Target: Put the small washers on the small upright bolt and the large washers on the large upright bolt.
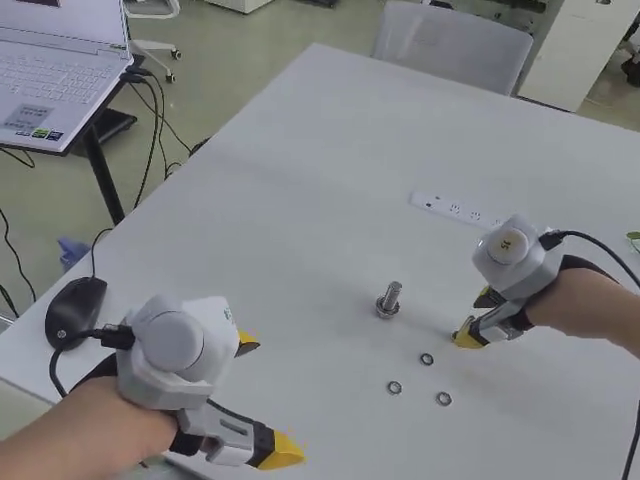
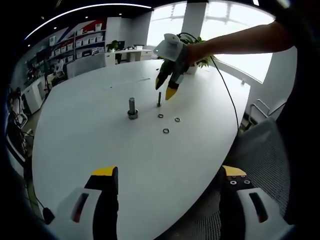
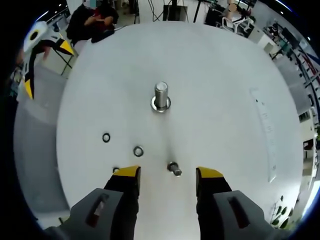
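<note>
Right claw (image 3: 167, 172) is released. Its yellow-tipped jaws are spread to either side of the small bolt (image 3: 173, 168), with a gap on both sides. That bolt stands upright on the white table (image 3: 215, 75), near the large bolt (image 3: 160, 97) and to the person's right of it. The claw grips nothing. I judge it sits low there because the washers lie just beside it, so a short reach would fetch one and bring it back over the thin bolt.

All three loose rings lie flat on the person's side of the large bolt. The first washer (image 1: 427, 359) is nearest it. The second washer (image 1: 394, 387) and third washer (image 1: 443, 399) lie a little farther toward the person. They look much alike, and I cannot tell which are small and which large. A wider ring circles the foot of the large bolt, and whether it is the bolt's own head or a washer already dropped on is unclear.

Left claw (image 2: 169, 172) is also released, its jaws wide and empty. It hovers over the table's near edge, well apart from the large bolt and to the person's left. I take this as waiting out of the way, leaving room around both bolts. With three rings loose on the table, much of the sorting seems undone.
</note>
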Action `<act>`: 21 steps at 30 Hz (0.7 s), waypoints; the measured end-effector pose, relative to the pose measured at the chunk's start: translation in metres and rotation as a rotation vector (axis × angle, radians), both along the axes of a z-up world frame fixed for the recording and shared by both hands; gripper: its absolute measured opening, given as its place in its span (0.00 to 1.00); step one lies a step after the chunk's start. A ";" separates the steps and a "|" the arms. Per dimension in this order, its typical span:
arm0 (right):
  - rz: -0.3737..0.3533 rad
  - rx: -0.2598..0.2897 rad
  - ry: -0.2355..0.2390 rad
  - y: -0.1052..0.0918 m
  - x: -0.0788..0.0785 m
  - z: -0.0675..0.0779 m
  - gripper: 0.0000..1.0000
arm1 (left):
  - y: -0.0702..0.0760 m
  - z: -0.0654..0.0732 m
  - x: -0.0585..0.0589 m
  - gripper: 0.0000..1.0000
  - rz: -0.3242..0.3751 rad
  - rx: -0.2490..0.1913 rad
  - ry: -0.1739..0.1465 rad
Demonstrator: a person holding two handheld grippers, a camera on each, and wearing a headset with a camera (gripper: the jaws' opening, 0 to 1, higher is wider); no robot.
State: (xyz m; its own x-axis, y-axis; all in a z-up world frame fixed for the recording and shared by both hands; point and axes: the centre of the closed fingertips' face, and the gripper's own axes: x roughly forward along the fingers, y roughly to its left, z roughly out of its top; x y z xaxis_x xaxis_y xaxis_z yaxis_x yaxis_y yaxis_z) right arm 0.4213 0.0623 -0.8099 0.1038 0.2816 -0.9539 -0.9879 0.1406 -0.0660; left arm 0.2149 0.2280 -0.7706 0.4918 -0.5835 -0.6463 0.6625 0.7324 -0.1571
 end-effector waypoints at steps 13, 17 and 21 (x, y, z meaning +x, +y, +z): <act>-0.016 0.017 -0.012 0.006 -0.013 0.006 0.49 | 0.004 0.005 -0.002 0.93 -0.006 -0.002 -0.023; -0.027 0.034 -0.016 0.008 -0.017 0.010 0.49 | 0.007 0.007 0.002 0.95 0.008 0.001 -0.041; -0.048 0.054 -0.015 0.010 -0.018 0.012 0.49 | 0.005 0.014 0.009 0.97 -0.001 -0.013 -0.104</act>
